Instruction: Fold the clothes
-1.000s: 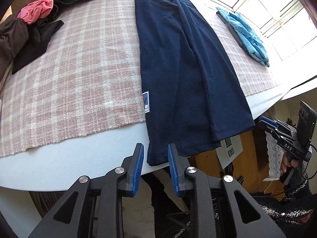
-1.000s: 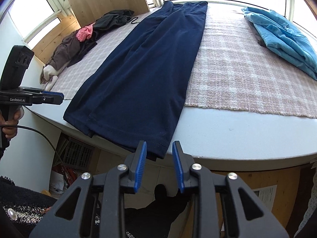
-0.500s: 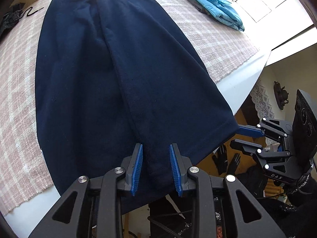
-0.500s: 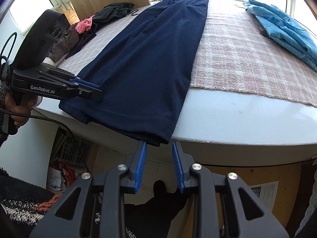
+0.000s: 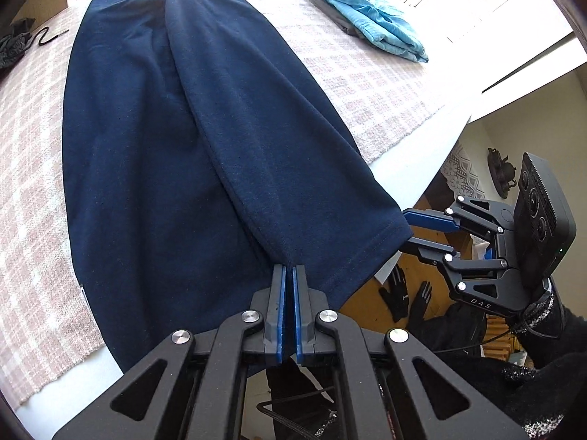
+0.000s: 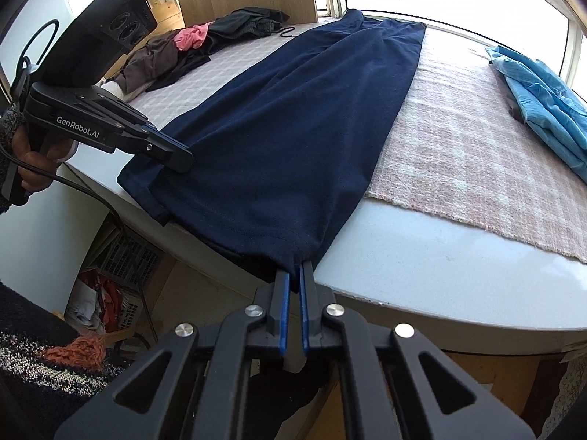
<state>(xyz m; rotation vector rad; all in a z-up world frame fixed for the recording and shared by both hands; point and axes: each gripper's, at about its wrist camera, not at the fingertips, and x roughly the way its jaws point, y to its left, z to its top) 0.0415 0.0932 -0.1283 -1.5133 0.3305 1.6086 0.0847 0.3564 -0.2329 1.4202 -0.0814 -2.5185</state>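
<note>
Navy trousers (image 5: 205, 139) lie stretched lengthwise on a pink checked cloth (image 5: 29, 168), their leg hems hanging over the white table's near edge. My left gripper (image 5: 289, 275) is shut on the hem of the trousers near the inner seam. My right gripper (image 6: 295, 269) is shut on the hem's right corner (image 6: 304, 245). The right gripper also shows in the left wrist view (image 5: 414, 231) at the hem's corner. The left gripper shows in the right wrist view (image 6: 176, 154) at the hem's left side. The trousers also show in the right wrist view (image 6: 312, 110).
A folded light-blue garment (image 5: 367, 22) (image 6: 543, 99) lies at the far right of the table. A pile of dark and pink clothes (image 6: 190, 44) sits at the far left. The white table edge (image 6: 440, 264) curves in front. Black gloves (image 5: 403, 293) lie below.
Both grippers have moved in onto the trouser hem and shut on it; half a second ago both stood open just short of the cloth.
</note>
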